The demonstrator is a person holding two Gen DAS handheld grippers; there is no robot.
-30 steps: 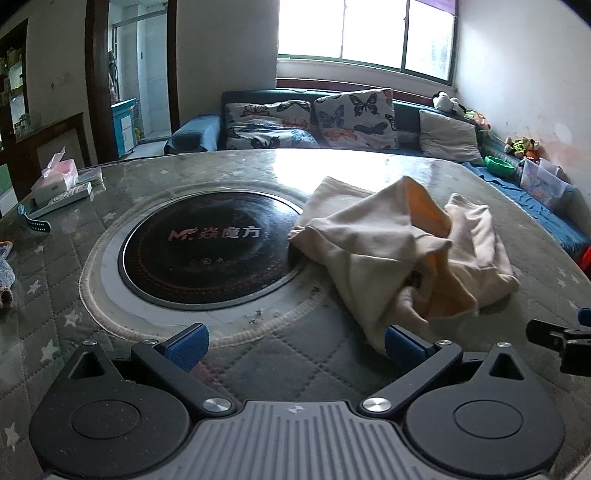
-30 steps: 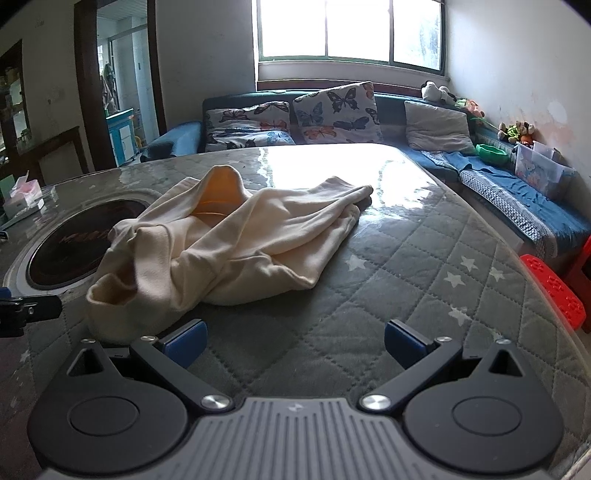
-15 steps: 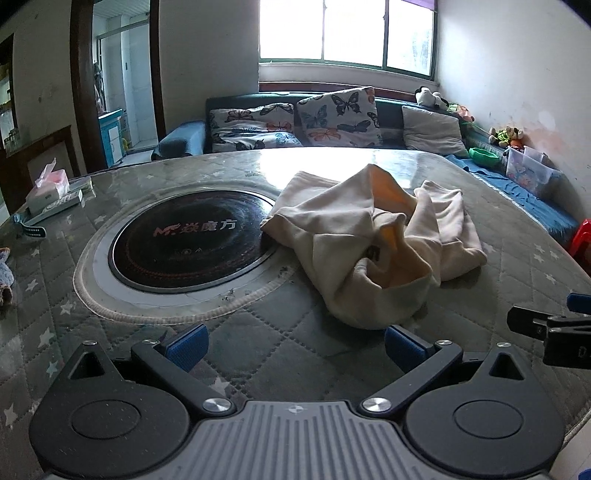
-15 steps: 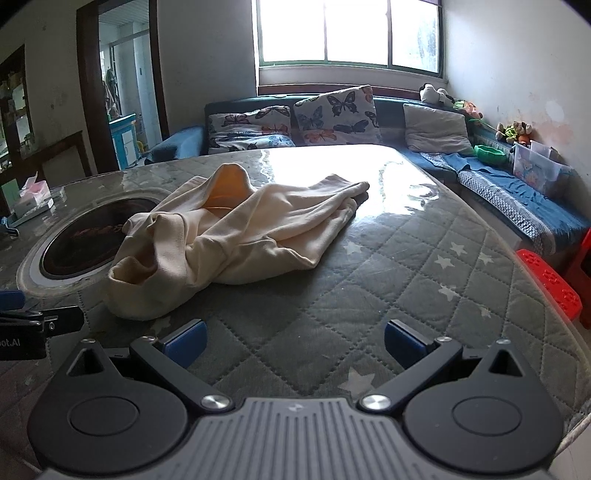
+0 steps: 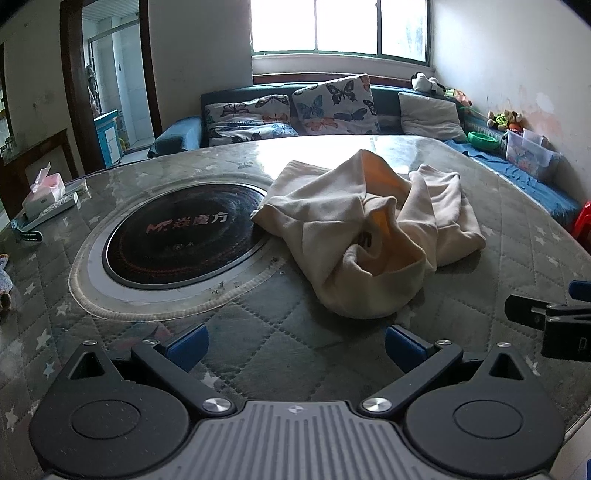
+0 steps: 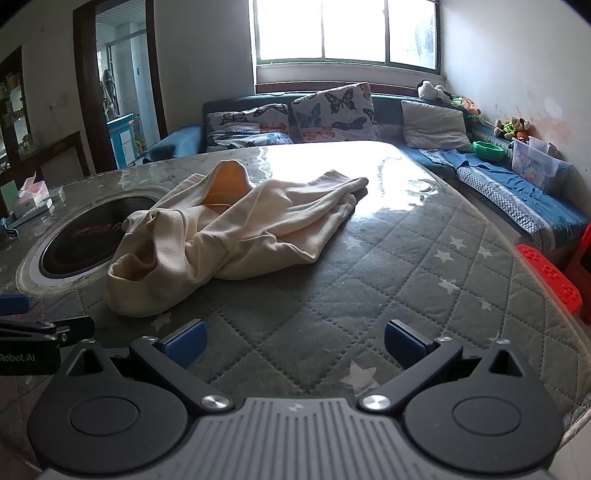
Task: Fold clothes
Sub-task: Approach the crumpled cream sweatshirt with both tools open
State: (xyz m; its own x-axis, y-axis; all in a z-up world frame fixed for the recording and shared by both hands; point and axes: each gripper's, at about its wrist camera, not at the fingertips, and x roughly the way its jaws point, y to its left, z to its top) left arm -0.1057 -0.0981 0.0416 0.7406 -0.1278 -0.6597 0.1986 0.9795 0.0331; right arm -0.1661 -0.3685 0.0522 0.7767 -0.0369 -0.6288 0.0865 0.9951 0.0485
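Left and right wrist views, one moment. A cream garment (image 5: 373,236) lies crumpled in a loose heap on the quilted, star-patterned table (image 5: 280,343), its orange lining showing at a raised fold; one edge overlaps the rim of the round black cooktop (image 5: 181,236) set into the table. In the right wrist view the same garment (image 6: 236,232) stretches from beside the cooktop (image 6: 85,240) toward the sunlit far part of the table (image 6: 369,295).

The left gripper (image 5: 295,345) hangs near the garment's closest edge, its blue-tipped fingers spread wide and empty — nothing between them. The right gripper (image 6: 293,341) is likewise spread and empty, over bare quilting, with the garment ahead and to its left. Each gripper appears at the margin of the other's view.

Background: a sofa (image 5: 288,114) with butterfly cushions under a window (image 5: 340,26); a tissue box (image 5: 42,192) sits at the table's left edge.
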